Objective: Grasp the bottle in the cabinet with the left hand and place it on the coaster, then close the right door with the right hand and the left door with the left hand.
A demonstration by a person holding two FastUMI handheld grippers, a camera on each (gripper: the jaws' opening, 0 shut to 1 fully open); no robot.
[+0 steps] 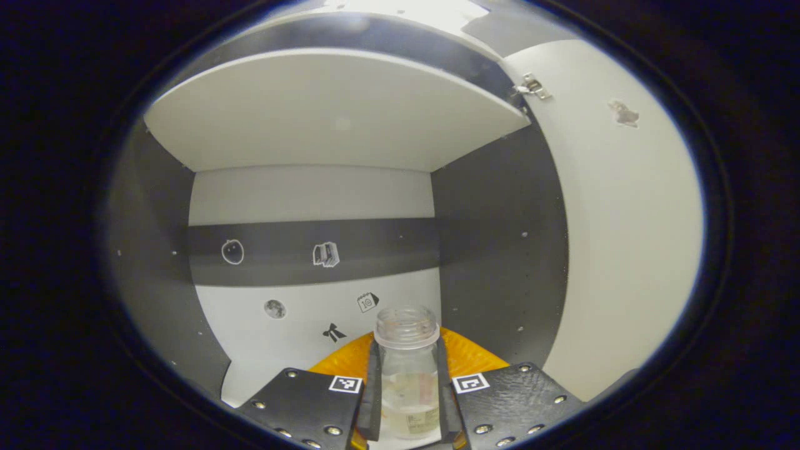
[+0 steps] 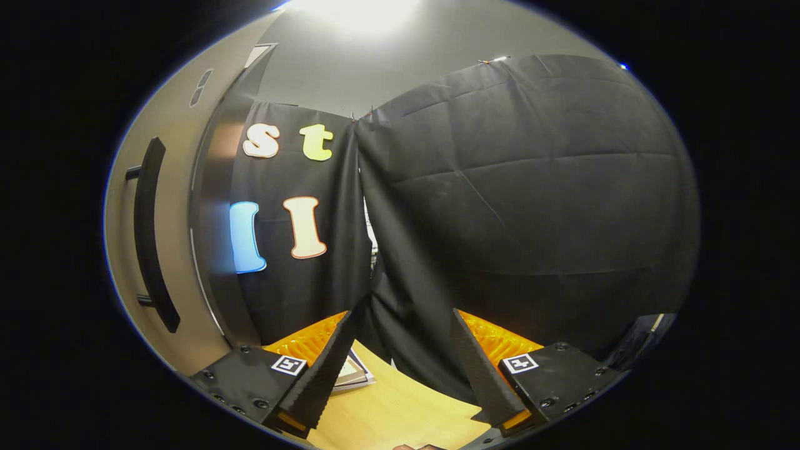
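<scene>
- Bottle (image 1: 407, 369): inside the cabinet, at 6 o'clock in the left gripper view. Clear, uncapped, wide threaded neck, with some pale liquid low in the body.
- Left gripper (image 1: 407, 400): fingers (image 1: 374, 394) drawn narrow and pressed on either side of the bottle body, just under the neck shoulder. Grasp judged made.
- Handling, as judged: rigid, smooth wall, likely slippery; light, with the load low. Open mouth means it must stay upright or contents may spill. The hold below the shoulder is sound; the neck flare should check any slip.
- Edges: shelf (image 1: 331, 112) overhead at 12 o'clock, well above the neck. Dark side wall (image 1: 494, 250) at 3 o'clock, near the bottle; open door (image 1: 625, 237) with hinge (image 1: 534, 87) beyond it. Back wall (image 1: 312, 194) lies ahead.
- Room: open to 9 o'clock and above. Withdrawal straight back toward the camera looks the safest path.
- Right gripper (image 2: 400, 375): spread wide, holding nothing, above a wooden table (image 2: 400, 412).
- Door panel with black handle (image 2: 150, 237) at 9 o'clock in the right gripper view.
- Coaster: cannot locate.
</scene>
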